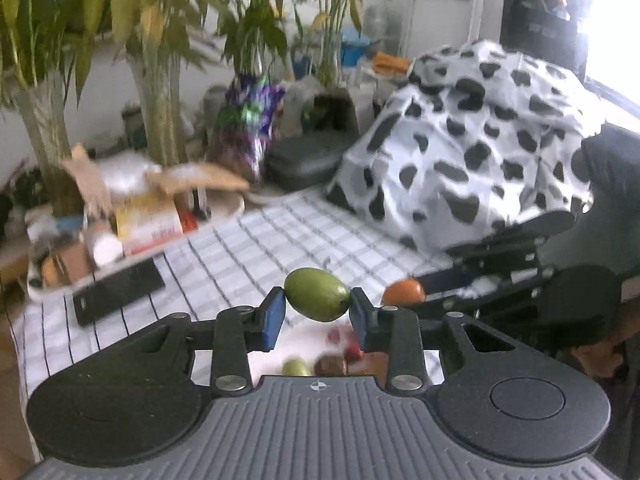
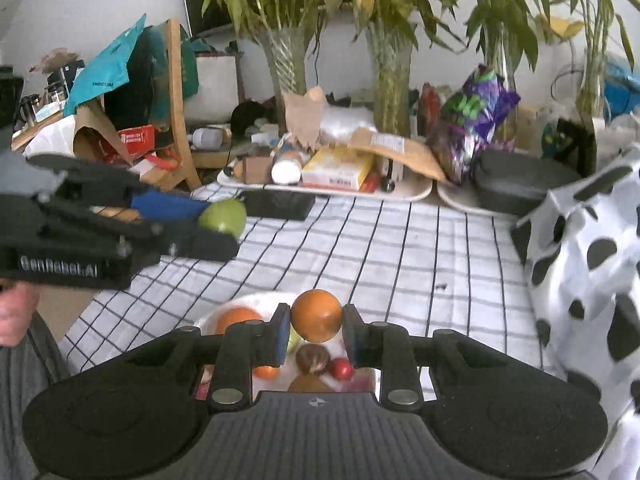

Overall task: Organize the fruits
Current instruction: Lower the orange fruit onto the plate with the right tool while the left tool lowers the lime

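— What do our jaws hold?
— Our left gripper [image 1: 318, 312] is clamped on the green fruit [image 1: 317, 294]; our right gripper [image 2: 316, 334] is clamped on the orange [image 2: 316, 315].
— And below?
— Both hang above the white plate [image 2: 256, 302] of fruits near the checked counter [image 2: 400, 248]'s near edge.

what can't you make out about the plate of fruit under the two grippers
- White plate: right wrist view, near half hidden by the right gripper holding the round orange fruit.
- Left wrist view: plate contents blurred, mostly covered by the left gripper holding the green oval fruit.
- Fruit count: cannot tell.
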{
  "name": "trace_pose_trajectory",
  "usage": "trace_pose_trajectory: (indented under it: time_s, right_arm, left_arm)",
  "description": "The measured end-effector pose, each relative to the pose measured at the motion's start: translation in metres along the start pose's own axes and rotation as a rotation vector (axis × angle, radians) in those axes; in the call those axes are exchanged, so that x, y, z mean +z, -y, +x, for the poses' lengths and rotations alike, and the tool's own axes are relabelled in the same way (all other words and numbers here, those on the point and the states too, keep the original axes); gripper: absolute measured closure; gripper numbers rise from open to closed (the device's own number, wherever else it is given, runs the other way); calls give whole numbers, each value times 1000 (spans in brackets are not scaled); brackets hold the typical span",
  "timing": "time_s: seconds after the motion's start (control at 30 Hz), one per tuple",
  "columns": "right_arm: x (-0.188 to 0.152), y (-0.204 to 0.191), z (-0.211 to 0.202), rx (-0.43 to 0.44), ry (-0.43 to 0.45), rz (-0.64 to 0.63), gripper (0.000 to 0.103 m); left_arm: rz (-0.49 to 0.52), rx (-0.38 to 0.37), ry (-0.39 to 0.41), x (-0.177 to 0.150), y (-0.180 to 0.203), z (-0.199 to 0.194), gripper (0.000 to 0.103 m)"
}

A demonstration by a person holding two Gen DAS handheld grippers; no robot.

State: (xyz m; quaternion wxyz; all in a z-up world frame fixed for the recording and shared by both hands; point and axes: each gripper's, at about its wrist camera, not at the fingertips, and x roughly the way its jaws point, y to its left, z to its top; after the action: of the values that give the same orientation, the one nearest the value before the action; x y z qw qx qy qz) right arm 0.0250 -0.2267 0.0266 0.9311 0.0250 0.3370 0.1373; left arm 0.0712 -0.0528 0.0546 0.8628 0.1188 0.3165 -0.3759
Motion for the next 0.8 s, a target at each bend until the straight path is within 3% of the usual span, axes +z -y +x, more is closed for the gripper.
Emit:
trace_pose_trajectory:
  time_s: [0.17,0.23,0.27,0.3,0.43,0.73,0.77,0.8]
  right_arm:
    - [-10,-2,1,6,-20,9,74]
    - [-14,-2,1,6,-25,12,74]
    - [-15,-2,2,6,-29,16,74]
    - [-17,-2,2,6,-32,19,75]
    - [-20,-3,1,9,-43,22,74]
    - [-9,-17,10,55,-81,50,73]
    - [-8,-19,13,56,-91,56,49]
    - [-9,-21,14,46,-91,62,32]
  left_arm:
    - [-16,-17,-37,-23,0,10,69]
    - [-16,-21,-38,-30,1,14,54]
    - [-15,-23,-37,-33,2,14,35]
    - [-16,-21,-26,-35,2,13,22]
    - [-54,-17,-23,-44,1,5,21]
    - [-80,87,-72,-64,8,-19,21]
    - [-96,93,-75,-66,9,-21,21]
    - [-108,99,-76,-67,9,-23,21]
